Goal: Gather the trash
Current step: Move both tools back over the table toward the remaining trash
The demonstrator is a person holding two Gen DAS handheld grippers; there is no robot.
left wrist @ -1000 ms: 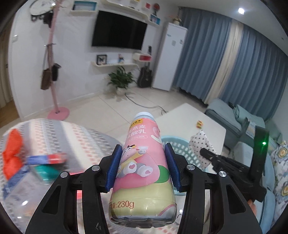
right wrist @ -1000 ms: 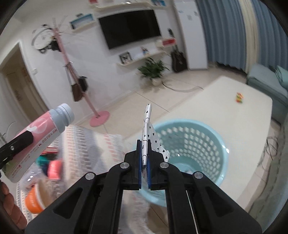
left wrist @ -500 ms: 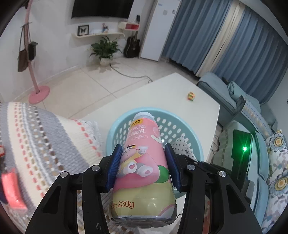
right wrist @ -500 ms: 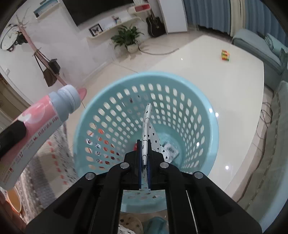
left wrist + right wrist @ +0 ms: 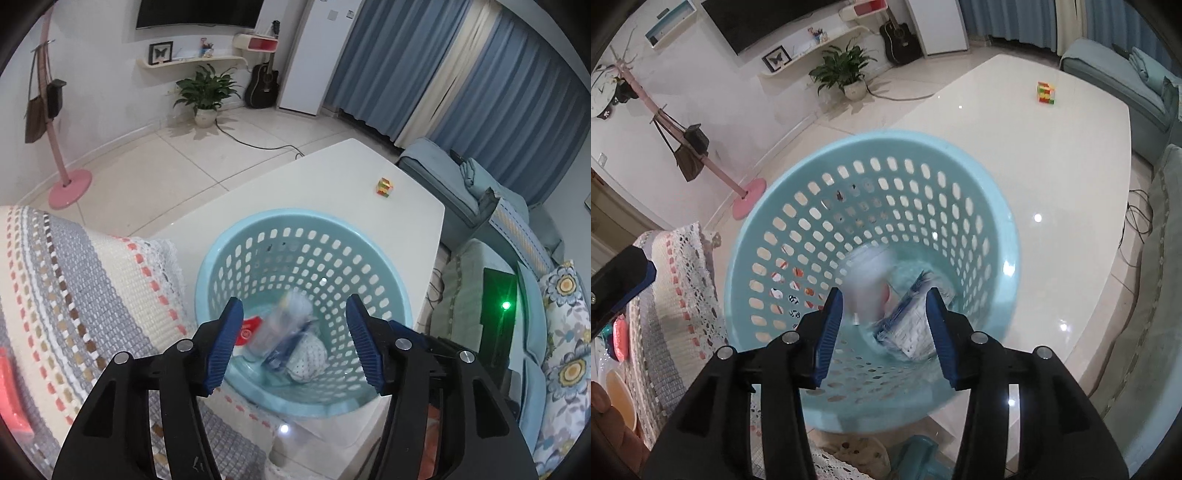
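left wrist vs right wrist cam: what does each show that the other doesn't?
Left wrist only: a green indicator light on a dark device and a floral cushion.

Right wrist only: a round wall clock and the other gripper's blue-padded finger at the frame's left edge.

Both: the perforated light-blue plastic basket holding blurred trash, the white table and the small multicoloured cube. Each camera's own jaws are opening, nothing between them.
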